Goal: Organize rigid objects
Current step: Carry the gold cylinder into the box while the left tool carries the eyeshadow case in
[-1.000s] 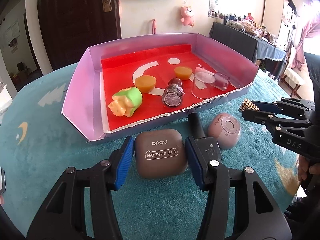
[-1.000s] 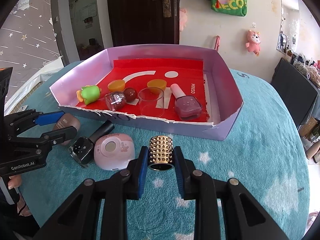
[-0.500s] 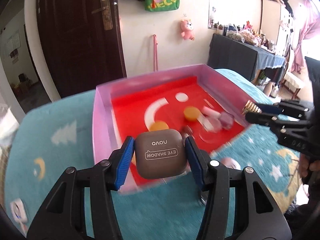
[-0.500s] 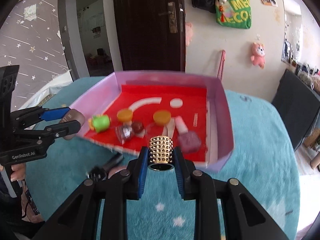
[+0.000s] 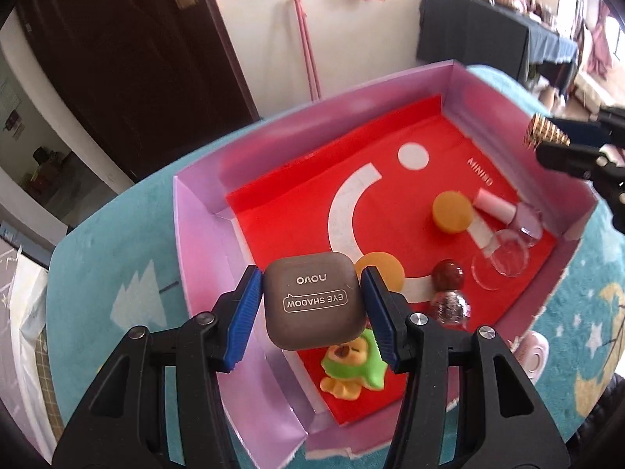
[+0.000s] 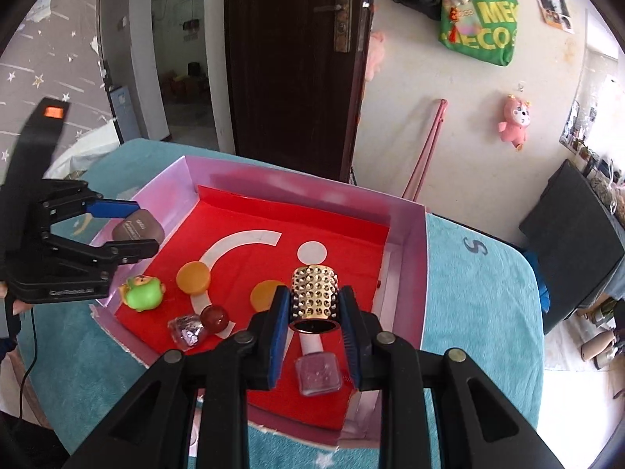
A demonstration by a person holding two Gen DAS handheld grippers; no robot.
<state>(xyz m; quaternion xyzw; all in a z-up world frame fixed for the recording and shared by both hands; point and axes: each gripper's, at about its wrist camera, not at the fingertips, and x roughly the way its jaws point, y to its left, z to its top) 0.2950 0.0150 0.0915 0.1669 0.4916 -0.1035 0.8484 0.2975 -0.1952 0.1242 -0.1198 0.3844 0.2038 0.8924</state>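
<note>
My left hand-held gripper [image 5: 310, 310] clamps the eye shadow case [image 5: 312, 305] above the green toy [image 5: 353, 367]; my right hand-held gripper [image 6: 312, 312] clamps the studded cap [image 6: 314, 297] over the nail polish bottle [image 6: 315, 367] in the tray [image 5: 195, 258].

dark door [image 6: 297, 70] | green bag [image 6: 480, 27] on wall | pink plush [image 6: 515, 121] | teal tablecloth [image 6: 480, 305]
</note>
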